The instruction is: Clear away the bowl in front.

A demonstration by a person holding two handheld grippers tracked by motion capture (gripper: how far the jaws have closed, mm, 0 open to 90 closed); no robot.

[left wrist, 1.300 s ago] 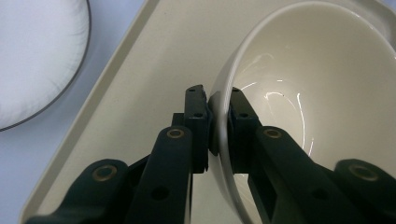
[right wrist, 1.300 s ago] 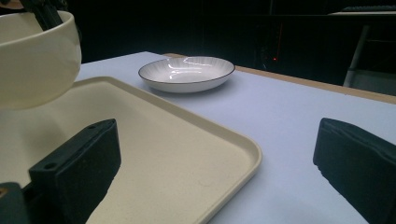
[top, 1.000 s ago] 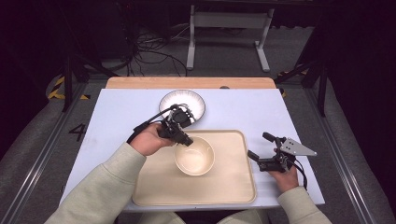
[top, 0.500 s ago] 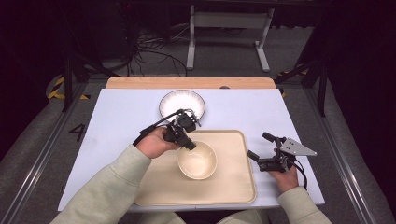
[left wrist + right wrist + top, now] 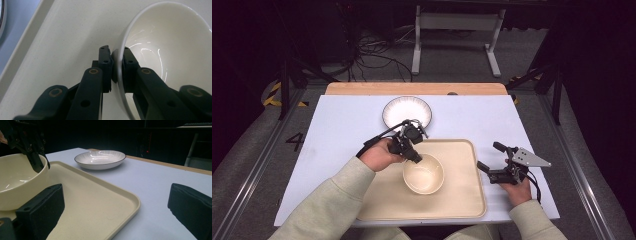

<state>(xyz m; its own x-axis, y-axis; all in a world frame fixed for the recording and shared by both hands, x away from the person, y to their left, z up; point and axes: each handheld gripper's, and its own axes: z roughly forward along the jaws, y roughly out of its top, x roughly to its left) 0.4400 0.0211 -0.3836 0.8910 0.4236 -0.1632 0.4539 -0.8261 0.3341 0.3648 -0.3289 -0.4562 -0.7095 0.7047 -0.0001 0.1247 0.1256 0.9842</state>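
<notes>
The room around the station is dark, with a grey floor (image 5: 257,165), loose cables (image 5: 372,55) and a metal stand (image 5: 457,20) behind. The surface (image 5: 337,130) is pale blue with a wooden strip (image 5: 362,89) along its far edge. A beige tray (image 5: 462,200) lies on it at the near side, and a white plate with a dark rim (image 5: 407,111) sits just beyond the tray's far edge, apart from it. The cream bowl (image 5: 424,174) stands inside the tray, near its middle. The left gripper (image 5: 413,155) has its jaws narrowed onto the bowl's rim: in the left gripper view one jaw lies inside the bowl (image 5: 165,50) and the other outside, both pads pressing on the wall. The right gripper (image 5: 492,156) is held over the bare surface just beside the tray's right edge, well apart from the bowl; its jaws stand wide with nothing between them, and touch nothing.
</notes>
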